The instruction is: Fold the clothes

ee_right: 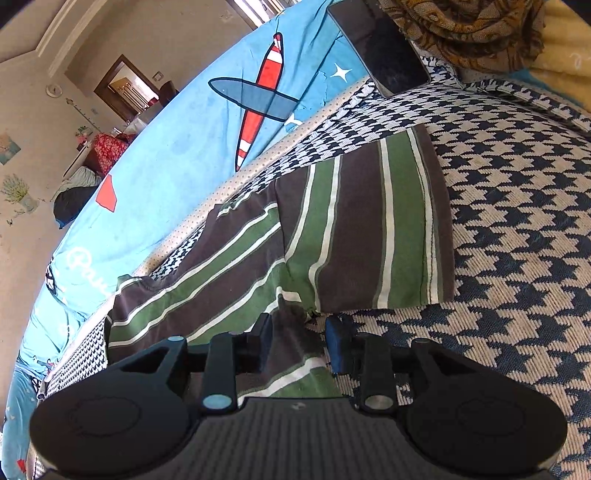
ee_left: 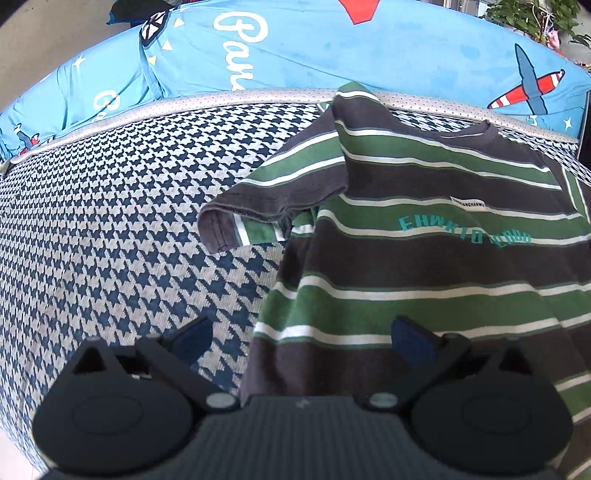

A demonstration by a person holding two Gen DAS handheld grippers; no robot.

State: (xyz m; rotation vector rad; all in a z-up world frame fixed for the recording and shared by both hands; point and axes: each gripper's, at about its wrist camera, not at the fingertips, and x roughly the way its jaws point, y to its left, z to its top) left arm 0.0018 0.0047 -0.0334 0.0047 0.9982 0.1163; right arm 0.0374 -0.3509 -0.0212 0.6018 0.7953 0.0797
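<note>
- Green, charcoal and white striped T-shirt (ee_left: 424, 229) lies on a navy-and-cream houndstooth mat (ee_left: 122, 206), front up, teal lettering across the chest, neckline toward the far edge.
- One short sleeve (ee_left: 258, 199) is spread out sideways over the mat, clear of the body of the shirt.
- Left gripper (ee_left: 301, 338) hovers low over the shirt's lower side edge; fingers spread wide, one pad (ee_left: 192, 338) over bare mat, the other over fabric. Nothing clasped.
- Right gripper (ee_right: 299, 343) sits at the shirt's other side. Its fingers are parted only a little, with a strip of striped cloth running between them; the pads do not appear to press on it.
- Blue bedsheet (ee_left: 332, 48) with a red-striped aeroplane print borders the mat's far side.
- Dark flat slab (ee_right: 380, 44) rests at the mat's far corner, beside a brown patterned cloth (ee_right: 469, 29).
</note>
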